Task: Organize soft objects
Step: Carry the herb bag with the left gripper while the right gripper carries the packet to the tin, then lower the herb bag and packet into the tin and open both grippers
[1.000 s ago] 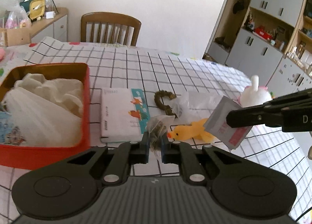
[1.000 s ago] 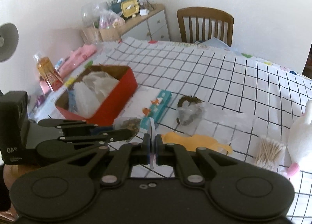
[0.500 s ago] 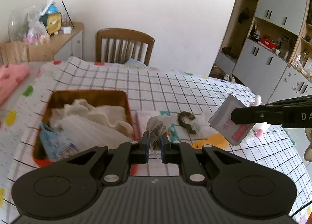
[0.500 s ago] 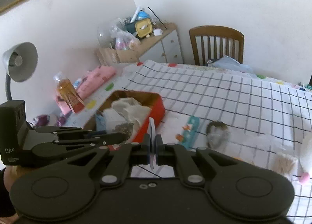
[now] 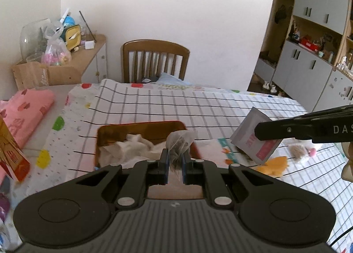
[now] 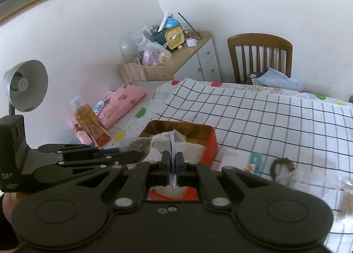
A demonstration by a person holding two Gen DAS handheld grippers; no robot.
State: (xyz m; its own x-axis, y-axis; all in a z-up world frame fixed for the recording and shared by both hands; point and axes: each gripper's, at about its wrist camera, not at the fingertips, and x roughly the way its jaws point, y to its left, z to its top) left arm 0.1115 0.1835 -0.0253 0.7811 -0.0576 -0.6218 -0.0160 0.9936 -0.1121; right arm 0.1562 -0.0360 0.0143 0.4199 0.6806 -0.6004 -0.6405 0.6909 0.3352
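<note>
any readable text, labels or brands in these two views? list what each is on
"DAS": right gripper body, cut off at the frame edge.
"DAS": left gripper body, small print beneath it unreadable.
Flat sachet: pink label print, too blurred.
Orange bottle: label print, too blurred.
Mesh pouch: none visible.

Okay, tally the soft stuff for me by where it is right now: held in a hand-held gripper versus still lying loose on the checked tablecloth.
Held in a hand-held gripper: 2 (mesh pouch, flat sachet)
Loose on the tablecloth: 3 (yellow plush, brown ring, tissue pack)
Total: 5
</note>
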